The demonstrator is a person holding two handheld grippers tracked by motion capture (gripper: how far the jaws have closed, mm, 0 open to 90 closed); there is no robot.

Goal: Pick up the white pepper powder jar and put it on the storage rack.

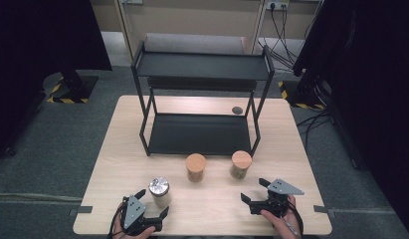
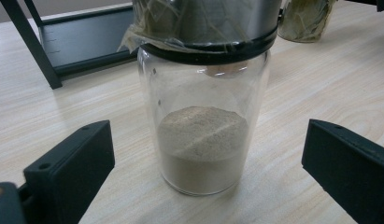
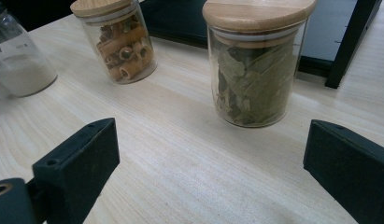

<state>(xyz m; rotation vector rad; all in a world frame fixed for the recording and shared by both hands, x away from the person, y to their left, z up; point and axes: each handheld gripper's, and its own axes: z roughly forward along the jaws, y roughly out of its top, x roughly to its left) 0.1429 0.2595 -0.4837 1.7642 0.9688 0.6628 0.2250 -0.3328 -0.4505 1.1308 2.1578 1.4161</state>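
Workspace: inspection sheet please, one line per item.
Surface: light wood table, bare between items.
Job's things: metal-lidded powder jar stands between the left gripper's jaws, untouched; leaf jar ahead of the right gripper; pasta jar in the middle; all upright, apart.
Clutter: black two-tier rack at the back, shelves bare; small dark disc beside it.
Grippers: left gripper open; right gripper open; both hand-held.
Cables: bundles on the floor at right; plugs in the wall socket.
Surroundings: grey carpet, dark stands on both sides.

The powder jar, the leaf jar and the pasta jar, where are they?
powder jar (image 2: 202, 149), left gripper view, on its powder.
leaf jar (image 3: 255, 79), right gripper view, glass side.
pasta jar (image 3: 125, 46), right gripper view, glass side.
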